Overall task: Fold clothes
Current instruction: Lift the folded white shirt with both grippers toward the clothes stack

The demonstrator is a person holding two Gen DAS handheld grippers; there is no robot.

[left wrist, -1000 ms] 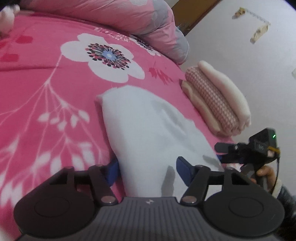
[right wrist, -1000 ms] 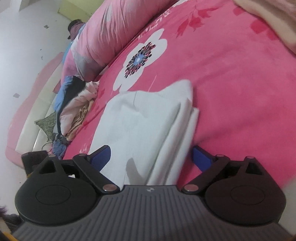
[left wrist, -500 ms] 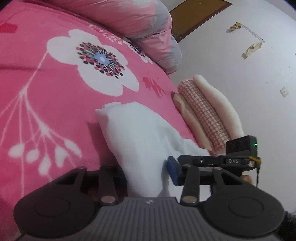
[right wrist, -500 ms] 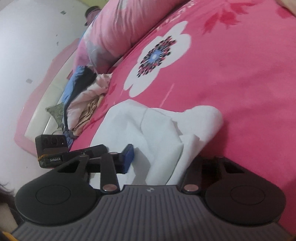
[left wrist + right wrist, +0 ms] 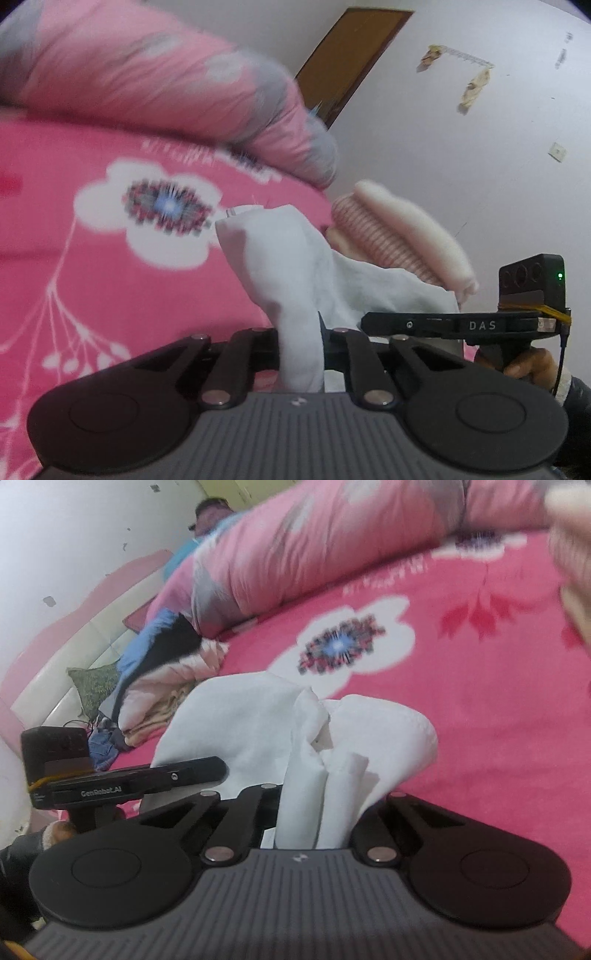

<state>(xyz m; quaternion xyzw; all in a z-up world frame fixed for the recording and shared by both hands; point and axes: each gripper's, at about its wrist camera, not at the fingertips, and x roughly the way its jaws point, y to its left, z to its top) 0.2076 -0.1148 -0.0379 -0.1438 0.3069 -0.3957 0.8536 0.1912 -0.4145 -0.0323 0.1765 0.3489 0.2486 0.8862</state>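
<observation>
The white garment [image 5: 291,258] lies partly folded on the pink floral blanket [image 5: 92,295], its near edge lifted off the bed. The left gripper [image 5: 301,354] is clamped on one bunched corner, the cloth rising between its jaws toward twelve o'clock; its jaws have just been closing, with the fabric between them. The right gripper [image 5: 317,812] is pinched on the other near corner, where several layers [image 5: 325,786] stand up in pleats; its jaws too have just been closing on the cloth. Holding both near corners at once probably serves to carry that edge over the far part for the next fold, keeping it taut so that the layers do not slide apart.

In the left wrist view the right gripper shows at three o'clock, held by a hand [image 5: 528,365]. A stack of folded clothes [image 5: 399,236] sits at two o'clock, just beyond the garment, likely the place for finished pieces. In the right wrist view a loose heap of clothes [image 5: 162,686] waits at ten o'clock, beside the rolled quilt [image 5: 332,550], apparently still to be folded.
</observation>
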